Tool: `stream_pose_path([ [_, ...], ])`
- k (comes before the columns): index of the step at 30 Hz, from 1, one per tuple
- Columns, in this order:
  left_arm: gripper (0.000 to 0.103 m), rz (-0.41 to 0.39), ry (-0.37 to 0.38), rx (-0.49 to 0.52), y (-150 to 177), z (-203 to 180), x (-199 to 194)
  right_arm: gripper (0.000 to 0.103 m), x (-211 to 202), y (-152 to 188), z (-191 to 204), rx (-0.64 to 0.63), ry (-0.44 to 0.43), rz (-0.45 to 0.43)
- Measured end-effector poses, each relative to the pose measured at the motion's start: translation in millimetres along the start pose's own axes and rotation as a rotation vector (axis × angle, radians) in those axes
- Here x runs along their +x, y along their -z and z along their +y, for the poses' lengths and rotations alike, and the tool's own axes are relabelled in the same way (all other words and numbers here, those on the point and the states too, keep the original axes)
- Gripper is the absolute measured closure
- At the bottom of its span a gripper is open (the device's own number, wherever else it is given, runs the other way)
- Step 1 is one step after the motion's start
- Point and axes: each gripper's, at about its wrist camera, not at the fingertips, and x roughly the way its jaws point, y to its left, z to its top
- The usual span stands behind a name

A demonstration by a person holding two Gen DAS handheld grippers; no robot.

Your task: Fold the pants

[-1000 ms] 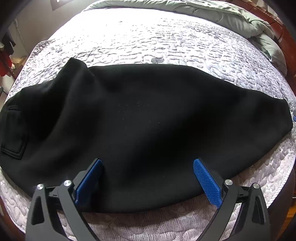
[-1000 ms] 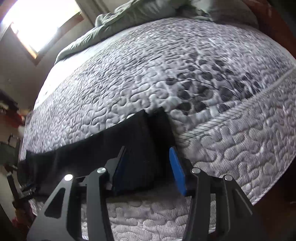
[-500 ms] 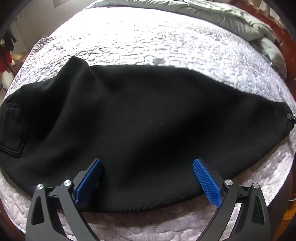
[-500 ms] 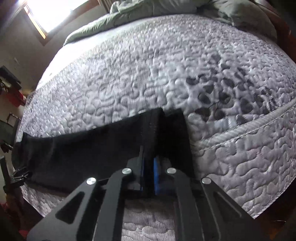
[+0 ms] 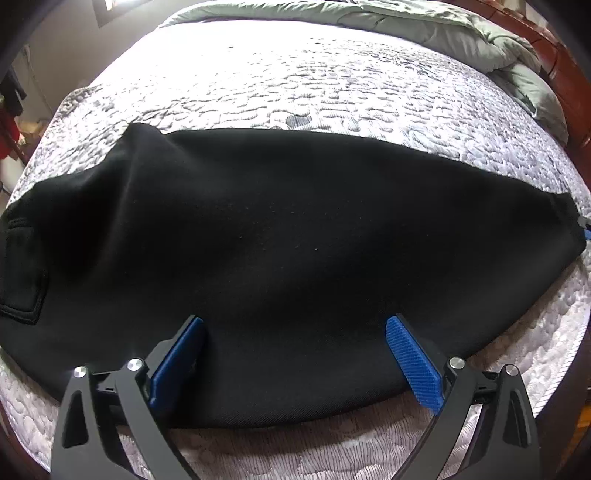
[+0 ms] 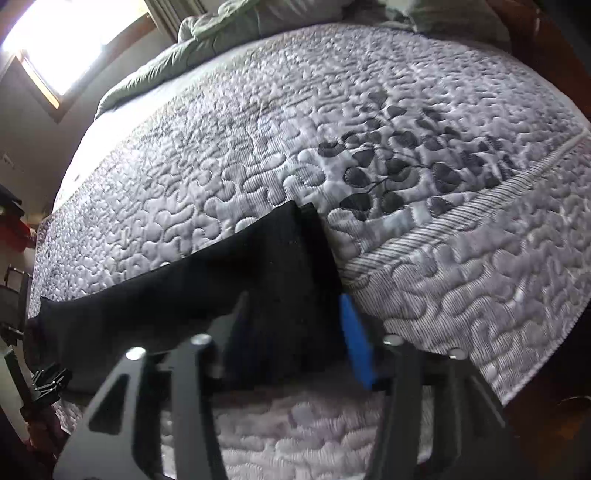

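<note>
While my black pants [image 5: 280,258] lie flat along the bed [image 5: 332,92], both hand-held grippers gape: left hand-held gripper [image 5: 295,350] wide, right hand-held gripper [image 6: 295,325] just reopened astride the hem, gripping nothing.

Your left wrist camera looks steeply down from the near edge of the mattress [image 5: 332,92], close above the middle of the black pants [image 5: 295,240], facing the green duvet [image 5: 461,33] at the far side. Your right wrist camera sits low and close over the pants' cuff end [image 6: 295,266], also facing that duvet [image 6: 166,70]. Both views share the pants and the quilted mattress [image 6: 369,110].
</note>
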Motion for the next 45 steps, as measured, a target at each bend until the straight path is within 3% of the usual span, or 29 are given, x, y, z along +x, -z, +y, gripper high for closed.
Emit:
stream_pose_path([
  [5, 0.004, -0.01, 0.015, -0.041, 4, 0, -9, 0.044, -14, 26, -4, 0.092, -0.06, 0.038],
  [10, 0.004, -0.011, 0.035, -0.038, 4, -9, -7, 0.042, 14, 43, 0, 0.159, -0.085, 0.104],
  [14, 0.004, -0.019, 0.036, -0.047, 4, -11, -7, 0.038, 26, 34, -3, 0.201, -0.105, 0.055],
  [15, 0.004, -0.02, 0.037, -0.052, 4, -11, -7, 0.042, 29, 29, -3, 0.21, -0.107, 0.048],
  [18, 0.004, -0.028, 0.041, -0.081, 4, -5, -9, 0.085, 31, 18, 3, 0.184, -0.118, 0.024],
  [19, 0.004, -0.032, 0.037, -0.089, 4, -3, -10, 0.092, 28, 14, 4, 0.188, -0.146, 0.012],
  [23, 0.004, -0.077, -0.008, -0.126, 1, 10, -20, 0.094, -8, -2, 2, 0.188, -0.235, -0.063],
  [25, 0.004, -0.129, -0.023, -0.145, 0, 17, -32, 0.094, -39, -12, 1, 0.167, -0.269, -0.145],
  [27, 0.004, -0.176, -0.042, -0.152, -1, 21, -41, 0.094, -57, -18, 2, 0.136, -0.24, -0.201],
  [29, 0.004, -0.166, -0.062, -0.154, -1, 26, -36, 0.094, -56, -20, -3, 0.134, -0.142, -0.203],
  [32, 0.004, -0.045, -0.049, -0.156, 5, 32, -2, 0.094, -2, -16, -27, 0.197, -0.015, -0.044],
  [33, 0.003, -0.043, -0.063, -0.133, 8, 31, 5, 0.093, 20, -10, -34, 0.206, 0.03, 0.022],
  [35, 0.004, -0.067, -0.086, -0.092, 10, 25, -1, 0.093, 27, -3, -36, 0.224, 0.025, 0.011],
  [37, 0.004, -0.082, -0.018, -0.132, 9, 28, -14, 0.093, 14, -3, -34, 0.239, 0.005, -0.032],
  [39, 0.004, -0.105, 0.003, -0.149, 8, 31, -19, 0.093, 5, -5, -28, 0.223, 0.006, -0.062],
  [42, 0.004, -0.032, -0.02, -0.086, 8, 26, 2, 0.091, 27, -9, -32, 0.232, 0.069, 0.013],
  [45, 0.004, -0.058, -0.01, -0.079, 11, 28, -14, 0.084, 26, -14, -33, 0.265, 0.055, 0.007],
])
